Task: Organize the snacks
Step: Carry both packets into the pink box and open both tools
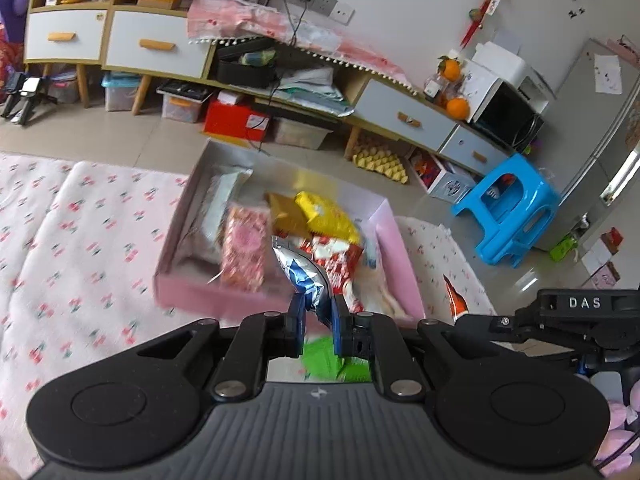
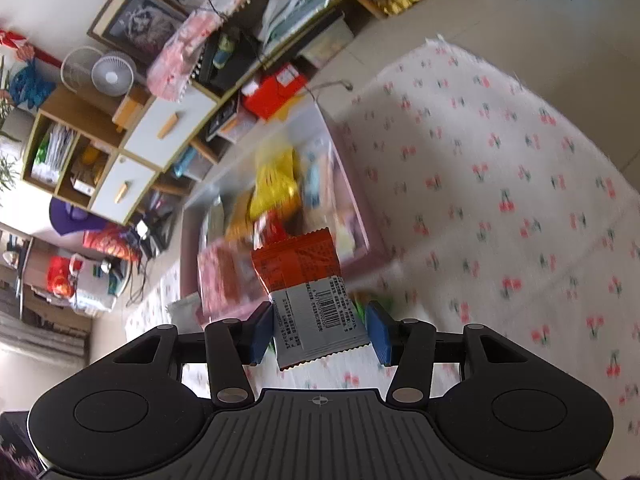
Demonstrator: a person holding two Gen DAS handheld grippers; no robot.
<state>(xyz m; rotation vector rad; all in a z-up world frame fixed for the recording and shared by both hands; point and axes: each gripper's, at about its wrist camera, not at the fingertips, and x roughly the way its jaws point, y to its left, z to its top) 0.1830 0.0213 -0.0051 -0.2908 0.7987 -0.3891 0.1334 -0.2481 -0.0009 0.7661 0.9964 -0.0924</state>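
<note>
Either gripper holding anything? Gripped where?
Left gripper: silver-blue snack packet, by its lower end. Right gripper: orange-and-white snack packet, across its white barcode end.

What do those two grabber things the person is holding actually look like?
Both are matte black: a ribbed grey-black deck flanked by round discs, hinged links with silver rivets, and blue pads on the fingers. The left gripper looks the same as the right gripper, whose body carries white "DAS" lettering.

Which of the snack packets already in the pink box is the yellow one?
The yellow packet lies toward the far side of the pink box, past the red-and-white packet and right of the pink patterned packet. No other packet there is bright yellow.
</note>
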